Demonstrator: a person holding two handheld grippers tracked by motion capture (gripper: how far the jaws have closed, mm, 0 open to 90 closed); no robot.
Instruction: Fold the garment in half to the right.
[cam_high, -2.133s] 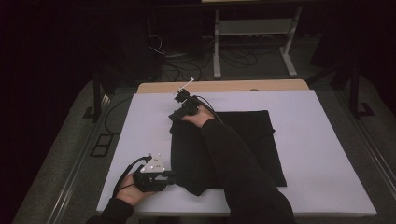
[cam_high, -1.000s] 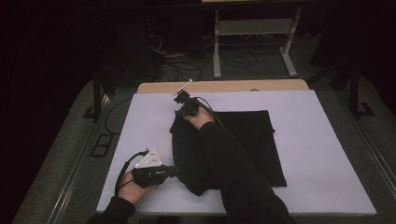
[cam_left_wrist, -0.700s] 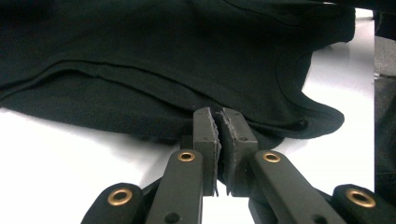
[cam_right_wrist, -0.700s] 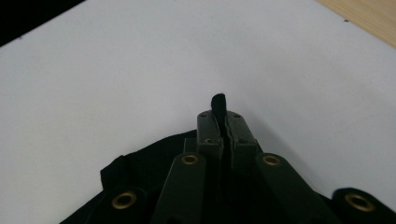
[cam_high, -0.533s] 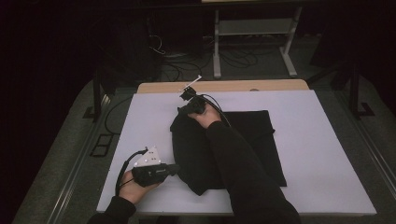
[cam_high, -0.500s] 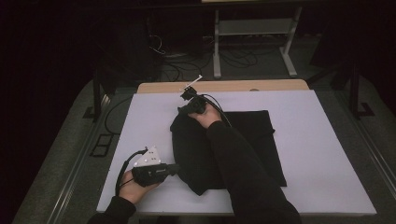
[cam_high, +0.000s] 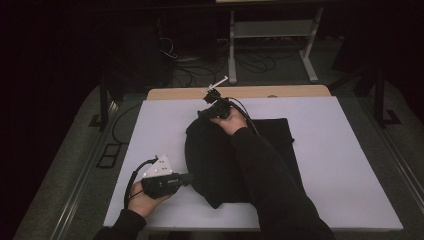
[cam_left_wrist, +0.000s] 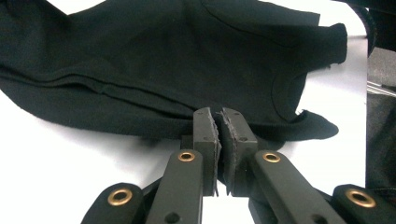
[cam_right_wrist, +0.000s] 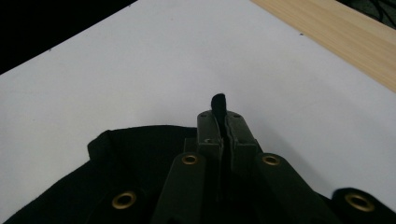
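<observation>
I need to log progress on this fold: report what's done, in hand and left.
Done: part of the black garment lies doubled over on the white table. In hand: the right gripper is shut on a pinch of its far edge; the left gripper is shut at its near edge. Left: it lies bunched and uneven, so squaring looks unfinished.

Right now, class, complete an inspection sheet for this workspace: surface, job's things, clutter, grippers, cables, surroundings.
Surface: white table top, wooden strip along the far edge.
Job's things: black garment, partly folded, lying on the table.
Clutter: nothing seen.
Grippers: left gripper jaws closed on the garment's near edge; right gripper jaws closed on a tuft of fabric at the far edge.
Cables: black cable loops from the left gripper.
Surroundings: dark floor, metal stand behind.
</observation>
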